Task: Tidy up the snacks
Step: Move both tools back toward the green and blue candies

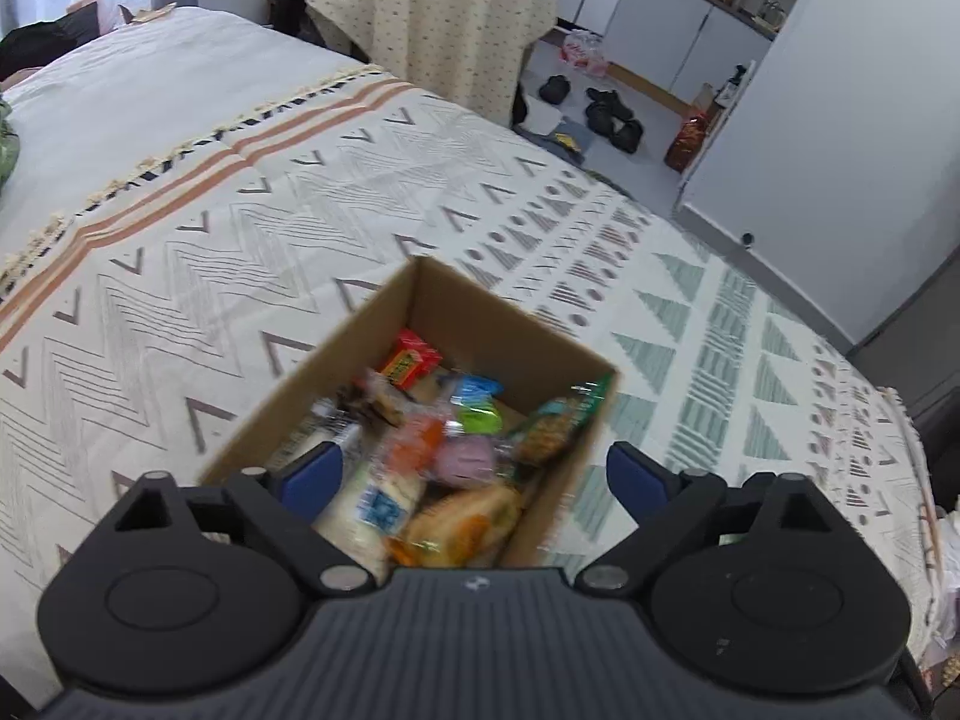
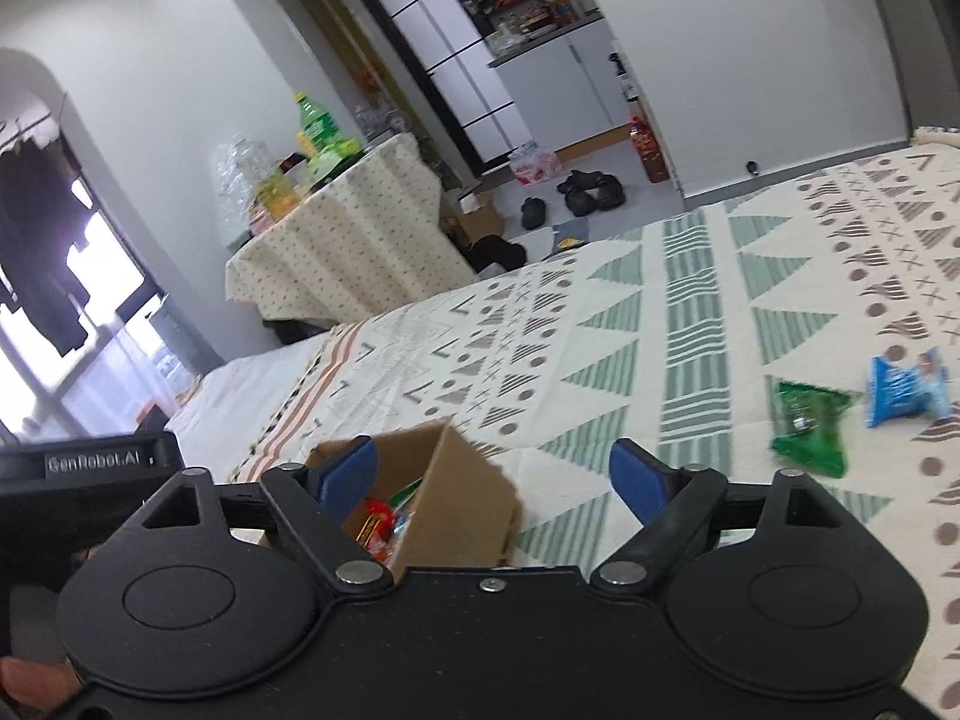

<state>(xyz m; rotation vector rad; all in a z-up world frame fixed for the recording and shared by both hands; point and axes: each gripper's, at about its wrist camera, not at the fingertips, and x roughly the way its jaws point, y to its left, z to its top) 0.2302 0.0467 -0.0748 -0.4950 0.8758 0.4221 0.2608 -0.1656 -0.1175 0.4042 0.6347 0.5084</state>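
A brown cardboard box (image 1: 480, 312) stands on the patterned bedspread (image 1: 300, 228), holding several wrapped snacks, among them a red pack (image 1: 411, 358) and a green pack (image 1: 555, 426). My left gripper (image 1: 474, 471) is open and empty, hovering just above the box's near end. In the right wrist view the same box (image 2: 462, 492) sits low at centre-left. My right gripper (image 2: 495, 474) is open and empty above the box's right side. A green snack packet (image 2: 810, 426) and a blue snack packet (image 2: 909, 387) lie loose on the bedspread to the right.
The bed edge runs along the far side, with a cloth-covered table (image 2: 342, 234) carrying bottles beyond it. Shoes (image 1: 612, 117) and bags lie on the floor by white cabinets (image 1: 678, 30). The other gripper's black body (image 2: 84, 468) sits at the left.
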